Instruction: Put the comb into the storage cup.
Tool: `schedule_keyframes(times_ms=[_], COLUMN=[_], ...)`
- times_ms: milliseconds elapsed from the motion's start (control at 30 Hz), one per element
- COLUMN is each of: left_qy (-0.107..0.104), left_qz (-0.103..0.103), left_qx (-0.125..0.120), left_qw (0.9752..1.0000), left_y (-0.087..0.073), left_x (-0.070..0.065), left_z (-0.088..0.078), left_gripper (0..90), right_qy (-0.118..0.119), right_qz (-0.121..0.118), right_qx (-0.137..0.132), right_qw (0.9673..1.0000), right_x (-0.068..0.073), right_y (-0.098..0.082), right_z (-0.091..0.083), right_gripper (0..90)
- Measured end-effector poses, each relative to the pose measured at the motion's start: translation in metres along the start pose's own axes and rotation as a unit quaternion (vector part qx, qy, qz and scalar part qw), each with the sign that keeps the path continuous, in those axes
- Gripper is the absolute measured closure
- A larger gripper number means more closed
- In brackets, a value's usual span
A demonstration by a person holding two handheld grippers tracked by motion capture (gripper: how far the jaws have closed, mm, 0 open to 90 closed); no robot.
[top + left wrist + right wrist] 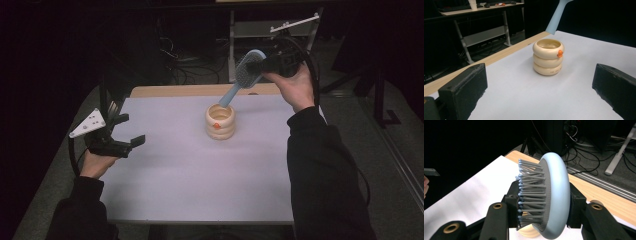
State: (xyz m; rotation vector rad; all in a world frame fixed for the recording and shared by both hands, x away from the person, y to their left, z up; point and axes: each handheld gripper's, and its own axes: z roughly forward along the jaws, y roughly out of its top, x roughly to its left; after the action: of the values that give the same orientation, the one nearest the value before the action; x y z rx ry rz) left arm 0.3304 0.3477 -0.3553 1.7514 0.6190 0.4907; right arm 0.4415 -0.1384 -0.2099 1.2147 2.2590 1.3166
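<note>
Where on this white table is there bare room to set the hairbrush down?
The table is bare in front of the ringed cup toward the near edge, and between it and the left gripper. It is crowded only above the cup, where the right gripper holds the hairbrush.

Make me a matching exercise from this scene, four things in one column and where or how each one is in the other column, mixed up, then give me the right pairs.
Things:
1. hairbrush
2. ringed holder
3. left gripper
4. right gripper

States:
A. open, near the table's left edge, holding nothing
B. stands upright on the white table top
C. shut on the brush head
D. light blue, held tilted with its handle end above the holder's mouth

Pairs: 1-D, 2-B, 3-A, 4-C
</note>
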Motion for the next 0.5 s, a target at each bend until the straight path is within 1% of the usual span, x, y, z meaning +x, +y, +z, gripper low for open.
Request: schedule_keyframes(times_ms=[133,233,400,500], left_qy=[-0.003,0.002,0.003,0.006], left_qz=[-0.004,-0.003,-0.011,-0.009], left_qx=[-0.006,-0.006,-0.005,-0.007], left_qw=[1.0000,1.0000,0.9999,0.9999], left_y=[-0.005,-0.009,-0.014,-0.017], left_x=[0.000,0.001,0.002,0.001], left_z=[-0.003,-0.005,-0.007,-0.009], left_gripper=[0.0,0.0,0.0,0.0], right_qy=[-0.001,0.000,-0.002,-0.003], right_qz=[-0.003,-0.004,-0.001,-0.001], right_qx=[0.004,0.011,0.020,0.024], right_qw=[1.0000,0.9999,0.9998,0.9997], right_x=[0.000,0.000,-0.001,-0.001], right_y=[-0.002,-0.004,-0.007,-0.008], right_z=[0.006,0.014,0.023,0.029], right_gripper=[55.2,55.2,55.2,55.1])
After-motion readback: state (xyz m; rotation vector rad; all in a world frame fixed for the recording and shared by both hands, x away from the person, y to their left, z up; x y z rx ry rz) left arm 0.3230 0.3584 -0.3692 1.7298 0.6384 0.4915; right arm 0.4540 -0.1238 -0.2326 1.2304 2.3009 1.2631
